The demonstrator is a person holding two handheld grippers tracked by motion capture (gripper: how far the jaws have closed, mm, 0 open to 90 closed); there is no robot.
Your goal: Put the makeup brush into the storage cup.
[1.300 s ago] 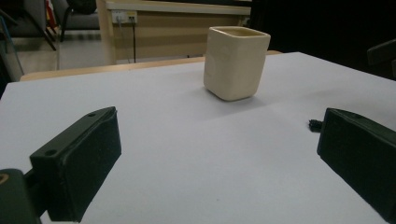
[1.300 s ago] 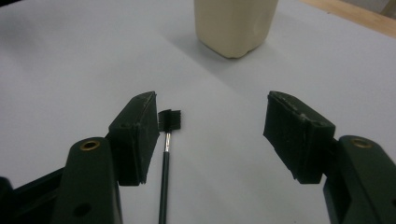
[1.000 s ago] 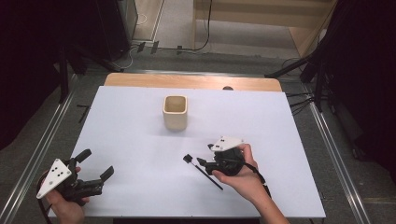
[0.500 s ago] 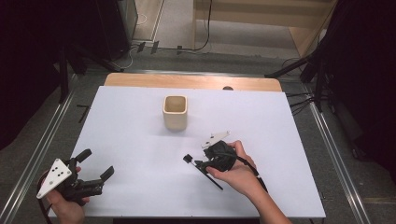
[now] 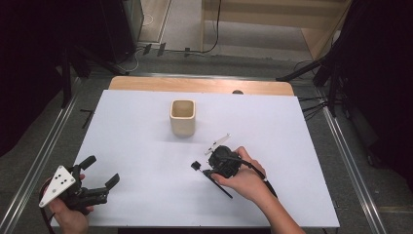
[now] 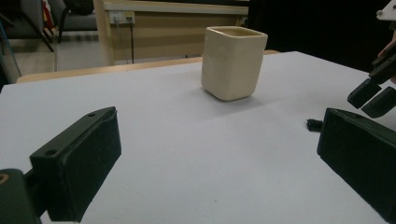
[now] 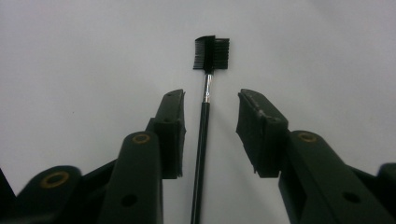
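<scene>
Black brush (image 7: 204,121) flat on table between parted right gripper (image 7: 210,133) jaws; left gripper (image 5: 100,171) spread wide.

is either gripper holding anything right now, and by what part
Nothing is held. The right gripper has its jaws open on either side of the brush handle, not touching it. The left gripper is open over bare table.

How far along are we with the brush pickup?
Done: the right gripper is lined up, jaws open on either side of the brush handle. In hand: closing on it; the brush lies flat on the table. Left: grasp and lift, perhaps into the cup. The left gripper is open.
</scene>
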